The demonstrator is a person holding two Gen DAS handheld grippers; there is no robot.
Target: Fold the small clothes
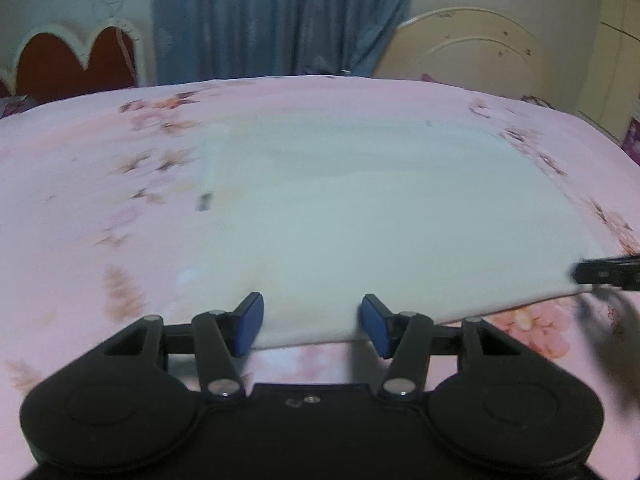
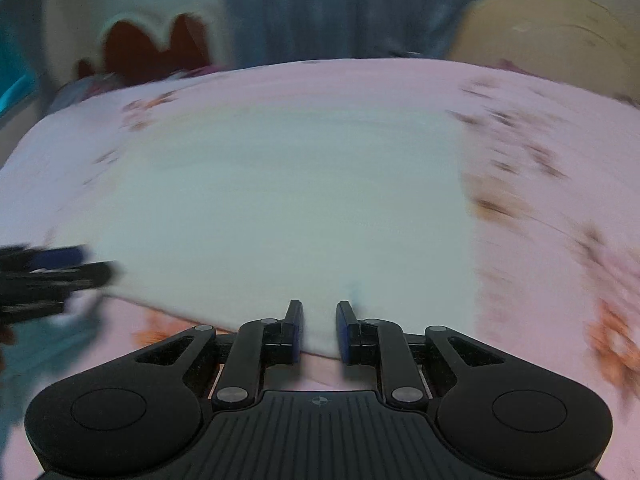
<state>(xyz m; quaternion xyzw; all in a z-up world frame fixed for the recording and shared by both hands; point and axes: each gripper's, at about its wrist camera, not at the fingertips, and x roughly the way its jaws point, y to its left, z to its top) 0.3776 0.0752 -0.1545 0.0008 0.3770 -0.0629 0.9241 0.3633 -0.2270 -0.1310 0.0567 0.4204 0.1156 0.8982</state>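
A white garment (image 1: 360,216) lies flat on the pink floral bed sheet (image 1: 100,200); it also shows in the right wrist view (image 2: 280,216). My left gripper (image 1: 312,324) is open, its blue pads (image 1: 250,322) on either side of the garment's near edge. My right gripper (image 2: 319,330) is partly open, its pads (image 2: 298,332) astride the near edge of the garment, not pinching it. The right gripper shows at the right edge of the left wrist view (image 1: 608,274); the left gripper shows blurred at the left of the right wrist view (image 2: 48,276).
Past the bed's far edge stand a red and white headboard (image 1: 76,56), a blue curtain (image 1: 280,16) and a cream cabinet (image 1: 472,48). Both views are motion-blurred.
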